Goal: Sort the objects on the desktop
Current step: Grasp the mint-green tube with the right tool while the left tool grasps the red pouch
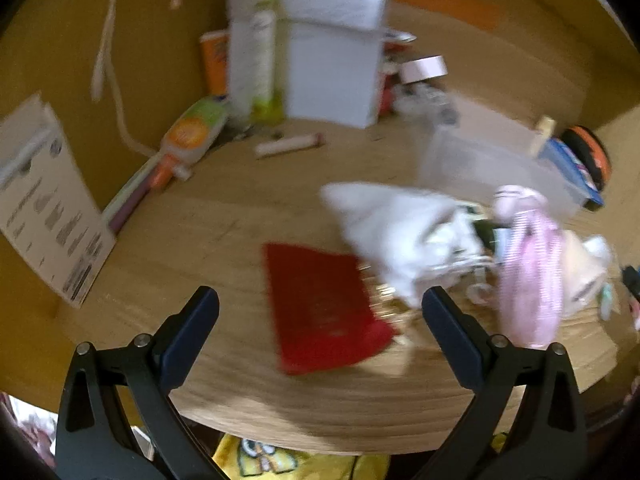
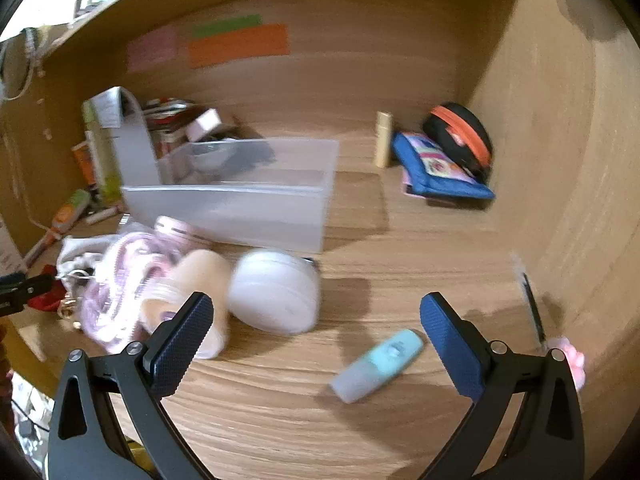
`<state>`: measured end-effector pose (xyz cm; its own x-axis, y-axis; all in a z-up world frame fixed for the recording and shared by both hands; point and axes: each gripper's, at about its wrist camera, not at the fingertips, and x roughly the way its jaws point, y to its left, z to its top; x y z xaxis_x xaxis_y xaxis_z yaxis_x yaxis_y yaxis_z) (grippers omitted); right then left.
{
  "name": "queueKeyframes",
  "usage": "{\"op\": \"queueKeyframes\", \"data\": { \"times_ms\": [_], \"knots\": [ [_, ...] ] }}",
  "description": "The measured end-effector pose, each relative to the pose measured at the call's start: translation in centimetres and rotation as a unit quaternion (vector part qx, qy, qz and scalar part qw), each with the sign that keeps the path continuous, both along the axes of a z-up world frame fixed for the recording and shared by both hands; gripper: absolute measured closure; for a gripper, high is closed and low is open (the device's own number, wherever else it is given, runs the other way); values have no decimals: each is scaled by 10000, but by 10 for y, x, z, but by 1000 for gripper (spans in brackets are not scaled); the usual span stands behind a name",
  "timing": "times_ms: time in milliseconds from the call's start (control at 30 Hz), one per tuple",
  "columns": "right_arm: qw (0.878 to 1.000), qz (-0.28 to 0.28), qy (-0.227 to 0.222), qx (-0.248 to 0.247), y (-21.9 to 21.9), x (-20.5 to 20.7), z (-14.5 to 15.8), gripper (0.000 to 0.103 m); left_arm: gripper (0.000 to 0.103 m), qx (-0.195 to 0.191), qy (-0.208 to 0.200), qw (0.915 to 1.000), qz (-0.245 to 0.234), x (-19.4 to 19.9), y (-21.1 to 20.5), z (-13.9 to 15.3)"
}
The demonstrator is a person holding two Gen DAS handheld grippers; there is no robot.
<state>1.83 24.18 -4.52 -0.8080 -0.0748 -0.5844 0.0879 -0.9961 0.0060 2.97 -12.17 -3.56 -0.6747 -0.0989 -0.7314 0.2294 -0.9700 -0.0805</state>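
Two grippers hang over the wooden bench (image 2: 400,240), both with jaws spread wide and nothing between them.

The right gripper (image 2: 316,320) is released. A small teal and frosted tube (image 2: 378,364) lies on the bench within the span of its fingers, nearer the right finger. The tube's long axis runs diagonally, the teal end pointing up and right toward that finger, the frosted end down and left toward the camera. Just beyond the left finger sits a round white jar (image 2: 274,290), with a cream puff (image 2: 200,280) touching its left side and a tangle of pink striped cord (image 2: 120,280) left of the puff. Behind the jar stands a frosted plastic organizer (image 2: 240,200). Far right of the organizer, against the back wall, lie a blue pouch (image 2: 436,172) and a black case with an orange zip (image 2: 460,136).

The left gripper (image 1: 320,312) is also released. A red flat card (image 1: 324,308) lies on the bench between its fingers, roughly centred, long axis running away from the camera and tilted slightly left at its far end. A white cloth bag (image 1: 396,228) overlaps the card's far right corner, near the right finger. Well behind the card stands a white box (image 1: 332,68); motion blur hides finer detail.
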Motion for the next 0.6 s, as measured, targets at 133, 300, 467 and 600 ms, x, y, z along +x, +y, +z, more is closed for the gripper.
{"op": "queueKeyframes", "data": {
  "times_ms": [133, 300, 467, 600],
  "knots": [
    [9995, -259, -146, 46, 16, 0, -8, 1, 0, 34, -202, 9997, 165, -3, -13, -14],
    [9980, -505, -338, 179, 33, 2, -19, 1, 19, -91, -280, 9995, 143, -13, -11, -22],
    [9966, -590, -545, 170, 43, -2, -28, 13, 48, -79, -172, 9998, -71, -18, -2, -20],
    [9957, -563, -719, 127, 45, -7, -36, 22, 72, -177, -95, 9997, -169, -21, 6, -20]
  ]
}}
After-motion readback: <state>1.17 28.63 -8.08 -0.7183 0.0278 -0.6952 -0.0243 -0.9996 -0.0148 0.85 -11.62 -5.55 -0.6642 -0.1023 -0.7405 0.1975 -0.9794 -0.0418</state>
